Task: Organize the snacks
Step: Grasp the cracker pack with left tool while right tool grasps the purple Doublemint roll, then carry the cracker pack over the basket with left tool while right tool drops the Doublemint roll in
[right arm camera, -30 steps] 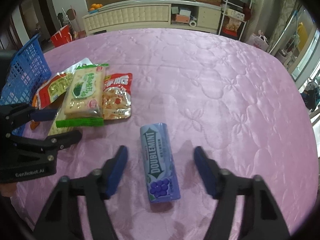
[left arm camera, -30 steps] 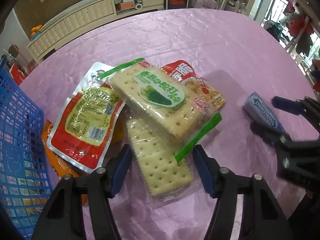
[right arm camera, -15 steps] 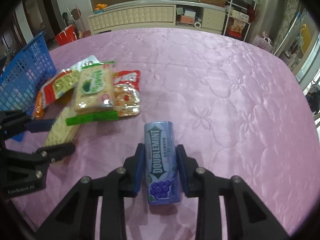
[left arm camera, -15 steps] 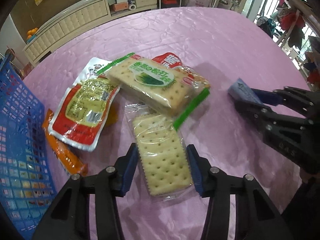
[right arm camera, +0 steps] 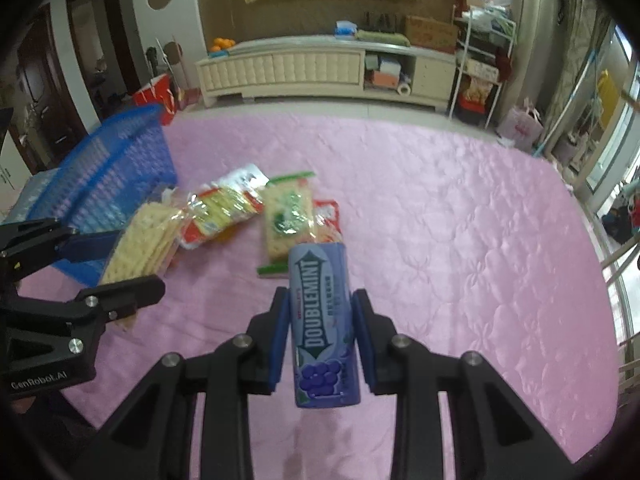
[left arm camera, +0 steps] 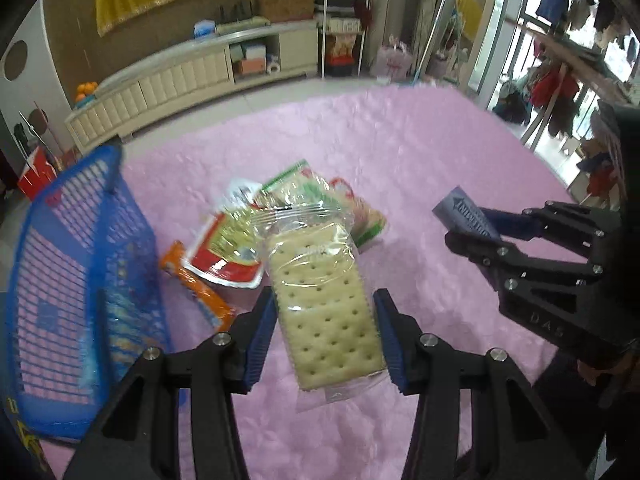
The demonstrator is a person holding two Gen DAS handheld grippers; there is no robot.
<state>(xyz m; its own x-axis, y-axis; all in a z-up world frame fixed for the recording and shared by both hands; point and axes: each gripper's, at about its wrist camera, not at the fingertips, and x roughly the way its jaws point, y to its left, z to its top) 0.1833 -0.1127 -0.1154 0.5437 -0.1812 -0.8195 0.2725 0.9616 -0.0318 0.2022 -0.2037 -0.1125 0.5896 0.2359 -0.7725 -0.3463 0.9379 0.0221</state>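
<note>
both grippers hold a snack above the pink surface

the left gripper (left arm camera: 325,334) has its blue jaws pinching the two long edges of a clear-wrapped cracker pack (left arm camera: 326,308), which is off the surface (left arm camera: 420,168) and points away from the camera. these jaws closed in within the last second, with the pack between them. the right gripper (right arm camera: 319,330) has its jaws pressed on both sides of a purple doublemint tube (right arm camera: 320,320), which is also held clear of the surface, its printed face toward the camera; these jaws too have just been closing, with the tube between them.

on the surface lies a small heap of snacks: a green-trimmed cracker pack (right arm camera: 289,216) on top of a red-and-white packet (right arm camera: 329,216), a red pouch with a yellow label (left arm camera: 228,248) beside it, and an orange packet (left arm camera: 198,286) nearest the blue basket (left arm camera: 72,280). the basket stands at the left edge of the surface, just beside the heap. in the right wrist view the left gripper with its crackers is in front of the basket.
</note>
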